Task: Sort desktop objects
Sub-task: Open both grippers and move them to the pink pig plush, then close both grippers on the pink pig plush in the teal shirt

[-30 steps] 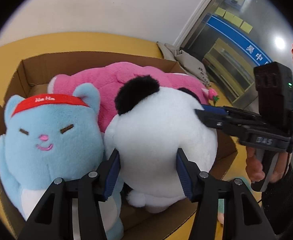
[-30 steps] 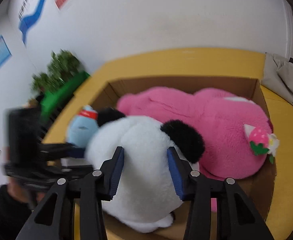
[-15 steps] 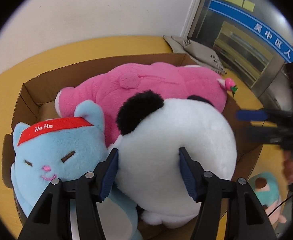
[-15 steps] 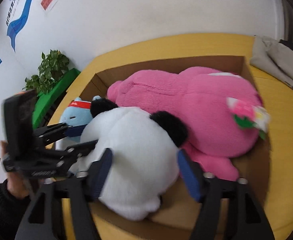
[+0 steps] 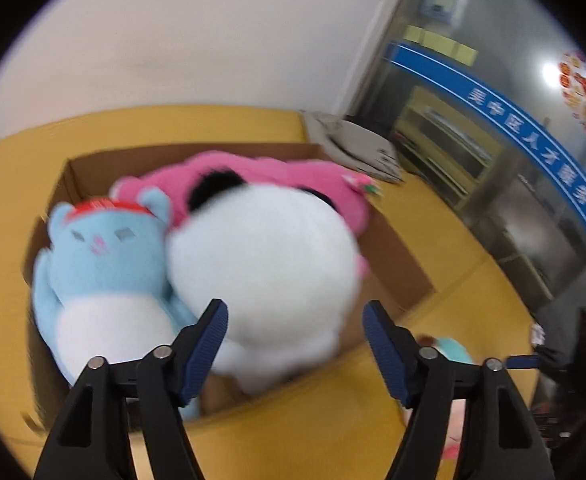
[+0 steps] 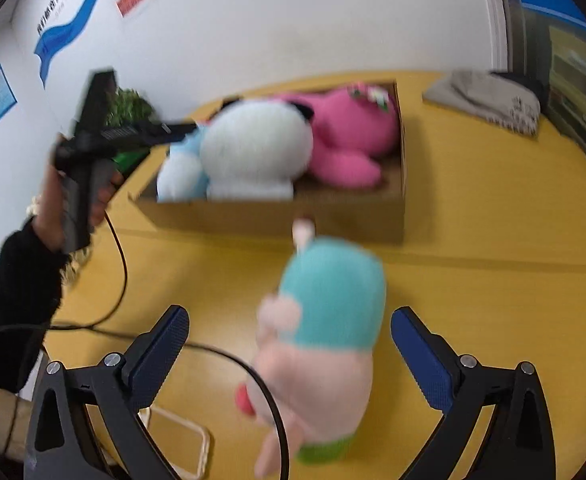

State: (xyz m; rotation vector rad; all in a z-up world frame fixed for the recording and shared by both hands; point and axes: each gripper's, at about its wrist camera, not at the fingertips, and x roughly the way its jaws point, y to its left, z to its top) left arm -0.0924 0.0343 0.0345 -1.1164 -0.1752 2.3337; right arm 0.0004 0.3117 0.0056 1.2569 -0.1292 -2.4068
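Note:
A white panda plush (image 5: 261,264) lies in a cardboard box (image 5: 397,260) between a blue cat plush (image 5: 105,264) and a pink plush (image 5: 293,172). My left gripper (image 5: 295,332) hangs just in front of the panda. Its jaws are opening and the pads stand off the fur, with the panda's lower body still between them. My right gripper (image 6: 289,332) is over the table in front of the box. Its jaws are opening wide, and a teal-headed pink doll (image 6: 325,340) stands between them untouched.
The table (image 6: 493,240) is yellow. A grey cloth (image 6: 489,100) lies at its far right and a green plant (image 6: 127,108) stands behind the box. A black cable (image 6: 121,264) loops across the near left, beside a clear phone case (image 6: 181,452).
Both grippers let go of the panda, which stays in the box. The left one drew back a little and widened. The right one swung away from the box to the teal-headed doll.

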